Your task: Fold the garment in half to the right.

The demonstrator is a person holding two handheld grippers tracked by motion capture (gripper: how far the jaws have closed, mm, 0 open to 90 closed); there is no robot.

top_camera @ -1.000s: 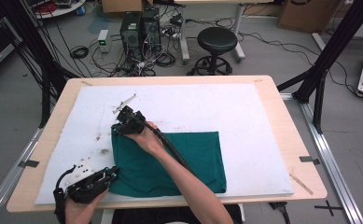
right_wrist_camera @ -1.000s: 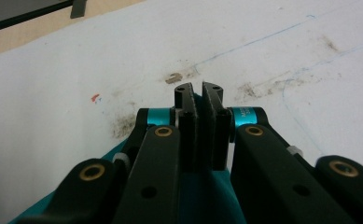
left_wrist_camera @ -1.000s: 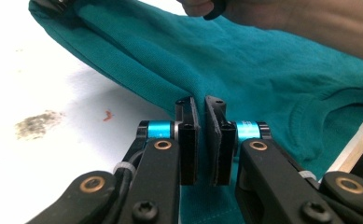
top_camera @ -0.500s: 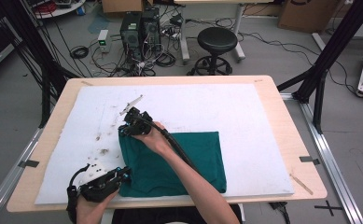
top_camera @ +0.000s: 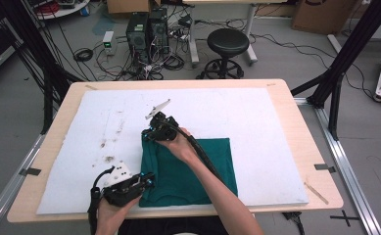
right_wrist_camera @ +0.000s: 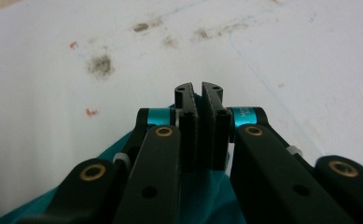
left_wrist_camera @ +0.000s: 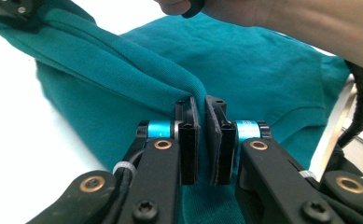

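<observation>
A teal green cloth (top_camera: 205, 166) lies folded on the white sheet near the table's front edge. My left gripper (top_camera: 148, 179) is shut on the cloth (left_wrist_camera: 123, 70) at its near left edge, and a raised fold runs away from the jaws. My right gripper (top_camera: 149, 133), held in a hand reaching across the cloth, is shut on the cloth's far left corner. In the right gripper view the teal fabric (right_wrist_camera: 202, 186) shows between and below the closed jaws of the right gripper (right_wrist_camera: 198, 93). The left edge of the cloth is lifted between the two grippers.
A white sheet (top_camera: 256, 122) with dark smudges (top_camera: 107, 152) covers the wooden table (top_camera: 305, 132). The person's right forearm (top_camera: 217, 191) crosses the cloth. Beyond the table stand a black stool (top_camera: 226, 44), computer towers (top_camera: 146, 29) and cables on the floor.
Both grippers have moved to the right across the table with the cloth's left edge, folding it further over the rest of the cloth. The left gripper has also risen slightly.
</observation>
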